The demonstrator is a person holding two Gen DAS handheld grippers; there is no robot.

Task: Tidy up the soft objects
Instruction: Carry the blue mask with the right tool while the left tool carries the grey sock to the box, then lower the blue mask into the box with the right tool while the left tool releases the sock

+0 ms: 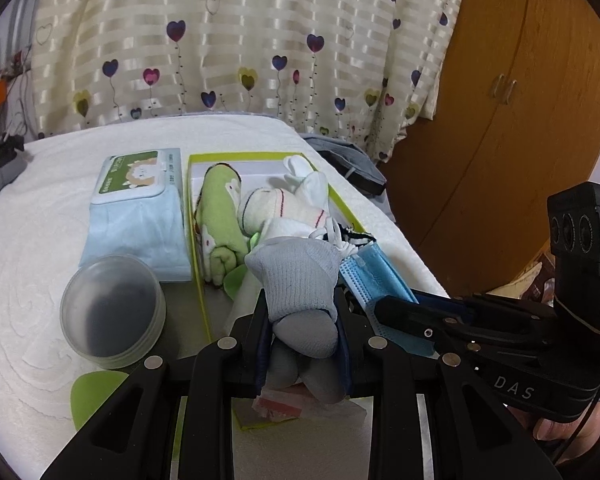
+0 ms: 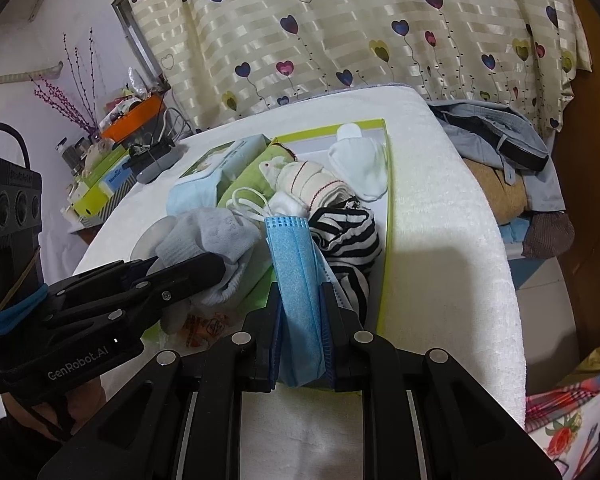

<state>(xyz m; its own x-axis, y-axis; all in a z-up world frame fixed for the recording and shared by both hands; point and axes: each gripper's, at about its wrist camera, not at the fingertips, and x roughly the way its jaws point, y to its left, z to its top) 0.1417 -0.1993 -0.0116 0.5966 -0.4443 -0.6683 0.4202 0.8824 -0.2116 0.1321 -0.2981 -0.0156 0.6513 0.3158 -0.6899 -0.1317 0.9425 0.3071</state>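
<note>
My left gripper (image 1: 302,336) is shut on a grey sock (image 1: 296,284) and holds it over the near end of the green-rimmed box (image 1: 198,248). My right gripper (image 2: 300,320) is shut on a folded blue face mask (image 2: 296,264), just right of the sock (image 2: 208,240). The box (image 2: 388,216) holds a green towel (image 1: 220,216), a cream sock roll (image 1: 272,208), a white sock (image 2: 360,168) and a black-and-white striped cloth (image 2: 348,240).
A wet-wipes pack (image 1: 136,208) and a round clear lidded tub (image 1: 114,312) lie left of the box on the white towel-covered table (image 1: 28,272). Folded clothes (image 2: 500,160) are stacked off the table's right edge. A wooden cabinet (image 1: 520,120) stands to the right.
</note>
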